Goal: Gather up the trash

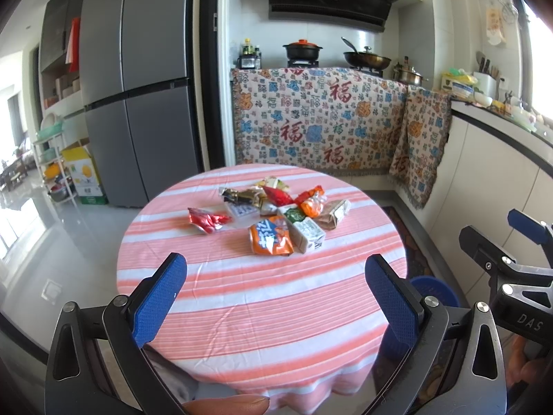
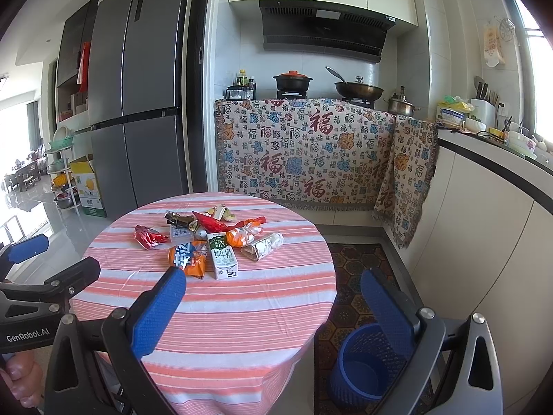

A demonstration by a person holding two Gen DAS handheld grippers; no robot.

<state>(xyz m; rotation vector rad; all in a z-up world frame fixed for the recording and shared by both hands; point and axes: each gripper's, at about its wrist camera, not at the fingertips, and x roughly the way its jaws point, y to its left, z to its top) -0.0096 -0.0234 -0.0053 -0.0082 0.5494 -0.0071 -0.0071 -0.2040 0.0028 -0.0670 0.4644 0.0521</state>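
A pile of trash lies at the middle of the round table [image 1: 262, 297] [image 2: 221, 311] with a pink striped cloth: an orange snack bag [image 1: 271, 240] [image 2: 188, 257], a green-and-white milk carton [image 1: 307, 233] [image 2: 223, 257], a red wrapper [image 1: 205, 221] [image 2: 148, 237] and several other wrappers. A blue mesh bin [image 2: 363, 363] [image 1: 432, 290] stands on the floor to the right of the table. My left gripper [image 1: 276, 297] is open and empty over the table's near side. My right gripper [image 2: 273, 307] is open and empty, near the table's right edge above the bin.
A grey fridge [image 1: 138, 86] stands at the back left, with a yellow box [image 1: 84, 176] and a rack beside it. A patterned cloth [image 1: 321, 121] covers the stove counter behind the table. A white counter [image 2: 484, 224] runs along the right. A patterned rug [image 2: 359, 276] lies on the floor.
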